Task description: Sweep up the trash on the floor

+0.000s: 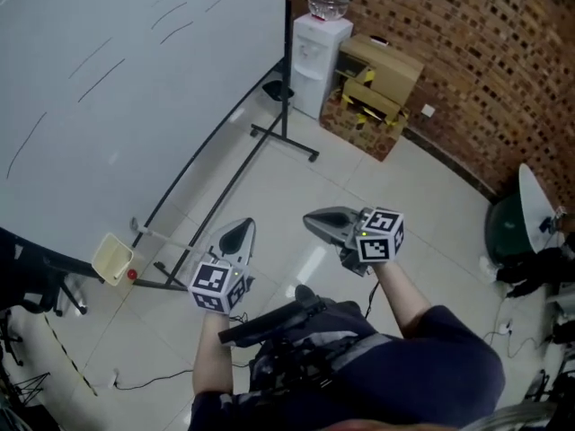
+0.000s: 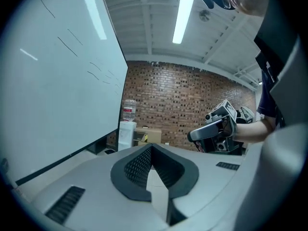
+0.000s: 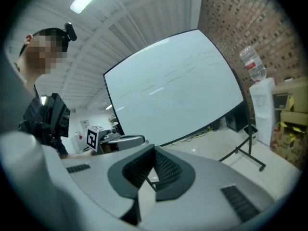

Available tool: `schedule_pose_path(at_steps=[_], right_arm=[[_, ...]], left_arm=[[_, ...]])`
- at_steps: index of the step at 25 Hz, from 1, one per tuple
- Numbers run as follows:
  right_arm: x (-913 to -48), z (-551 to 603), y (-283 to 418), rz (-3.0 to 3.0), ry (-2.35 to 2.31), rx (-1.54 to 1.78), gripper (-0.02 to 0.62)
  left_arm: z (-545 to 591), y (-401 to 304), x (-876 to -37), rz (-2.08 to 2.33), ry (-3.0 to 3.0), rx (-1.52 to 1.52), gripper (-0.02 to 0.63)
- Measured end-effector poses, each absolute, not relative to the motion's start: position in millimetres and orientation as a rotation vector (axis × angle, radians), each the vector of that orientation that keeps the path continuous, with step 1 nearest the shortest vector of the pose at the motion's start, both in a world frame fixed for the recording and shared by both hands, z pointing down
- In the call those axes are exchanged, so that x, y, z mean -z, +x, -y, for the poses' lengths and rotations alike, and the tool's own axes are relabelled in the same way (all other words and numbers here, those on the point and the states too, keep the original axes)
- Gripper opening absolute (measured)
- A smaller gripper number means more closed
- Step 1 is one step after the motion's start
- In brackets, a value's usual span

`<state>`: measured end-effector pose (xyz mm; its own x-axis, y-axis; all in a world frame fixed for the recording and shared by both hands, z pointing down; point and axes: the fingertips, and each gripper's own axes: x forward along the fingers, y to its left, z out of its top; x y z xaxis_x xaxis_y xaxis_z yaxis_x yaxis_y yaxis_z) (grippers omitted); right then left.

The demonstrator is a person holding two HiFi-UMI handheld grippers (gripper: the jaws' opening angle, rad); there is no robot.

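Both tongs are closed with nothing between their jaws. The left gripper (image 1: 239,233) and the right gripper (image 1: 320,222) are held side by side above the tiled floor (image 1: 296,182), just in front of the whiteboard (image 1: 135,88); each shows up in the other's view. At the foot of the whiteboard's stand, on its near left side, a pale yellow dustpan (image 1: 112,259) sits on the floor with a small red scrap (image 1: 132,275) just beside it. At the whiteboard's far right end stands a water dispenser (image 1: 310,57), with a cardboard box (image 1: 382,79) next to it against the brick wall (image 1: 467,52).
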<state>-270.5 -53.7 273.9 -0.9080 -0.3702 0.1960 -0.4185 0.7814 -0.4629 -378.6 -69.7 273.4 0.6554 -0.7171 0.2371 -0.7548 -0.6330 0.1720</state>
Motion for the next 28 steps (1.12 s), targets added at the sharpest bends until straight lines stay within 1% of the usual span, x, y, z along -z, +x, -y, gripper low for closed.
schedule_pose_path(at_steps=[2, 6, 9, 12, 14, 19, 25, 28], right_arm=[[-269.1, 37.6, -265.4, 2.832, 0.716, -0.712, 0.003], [-267.7, -0.1, -227.5, 2.741, 0.928, -0.65, 0.003], [-260.2, -25.9, -188.5, 2.712, 1.066, -0.619, 0.003], [-244.0, -35.0, -139.2, 2.732, 1.211, -0.605, 0.003], [-248.5, -43.6, -113.1, 2.755, 1.278, -0.631, 0.003], [-272.0, -86.2, -69.9, 2.77, 1.311, -0.7, 0.003], [-270.4, -131.7, 30.1, 2.813, 1.364, -0.728, 0.003], [-276.1, -151.6, 81.3, 2.819, 1.411, -0.785, 0.003]], left_arm=[[61.9, -373.0, -276.8, 1.136, 2.625, -0.162, 0.006], [40.9, -342.2, -280.9, 0.998, 2.634, -0.123, 0.006], [20.1, -308.0, -272.6, 0.93, 2.665, -0.153, 0.006], [16.0, -257.9, -244.3, 0.862, 2.766, -0.192, 0.006], [10.6, -232.5, -228.6, 0.83, 2.83, -0.23, 0.006], [-24.0, -190.9, -244.9, 0.828, 2.818, -0.32, 0.006], [-76.8, -68.5, -248.9, 0.682, 2.873, -0.399, 0.006], [-97.9, -22.0, -255.6, 0.635, 2.857, -0.405, 0.006]])
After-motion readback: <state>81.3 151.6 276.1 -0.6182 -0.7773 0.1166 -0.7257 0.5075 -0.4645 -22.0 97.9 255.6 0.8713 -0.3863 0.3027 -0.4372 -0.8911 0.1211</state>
